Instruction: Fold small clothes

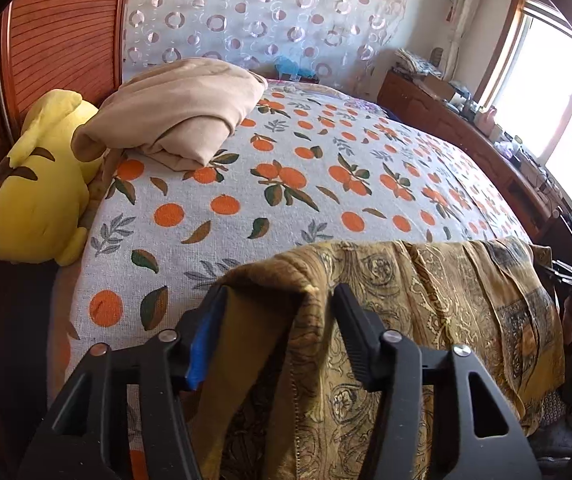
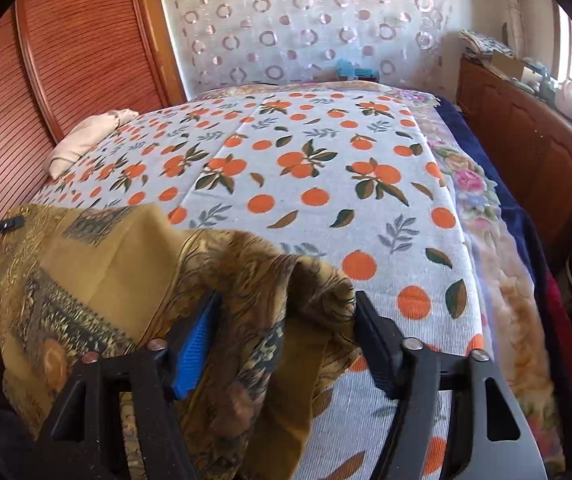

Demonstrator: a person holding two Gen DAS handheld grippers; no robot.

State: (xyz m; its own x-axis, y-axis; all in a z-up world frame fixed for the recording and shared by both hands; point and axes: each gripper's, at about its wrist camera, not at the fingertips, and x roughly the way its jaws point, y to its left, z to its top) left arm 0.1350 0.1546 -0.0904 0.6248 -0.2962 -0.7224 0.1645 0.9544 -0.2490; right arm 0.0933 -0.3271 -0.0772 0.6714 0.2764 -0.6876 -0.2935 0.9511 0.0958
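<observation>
Step in hand: each gripper, left gripper (image 1: 278,328) and right gripper (image 2: 286,332), stands half-wide around a bunched corner of the ochre patterned cloth (image 1: 426,300) at the bed (image 1: 286,184) edge; pad contact cannot be confirmed. Next move, as judged: clamp both corners fully, then draw the cloth flat.

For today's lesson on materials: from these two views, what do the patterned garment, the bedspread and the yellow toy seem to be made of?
Patterned garment: thin woven cloth, likely silky, since it drapes in soft folds with a slight sheen.
Bedspread: matte cotton-like weave with a visible ribbed texture and printed oranges.
Yellow toy: plush, going by its fuzzy, rounded stuffed surface.
</observation>
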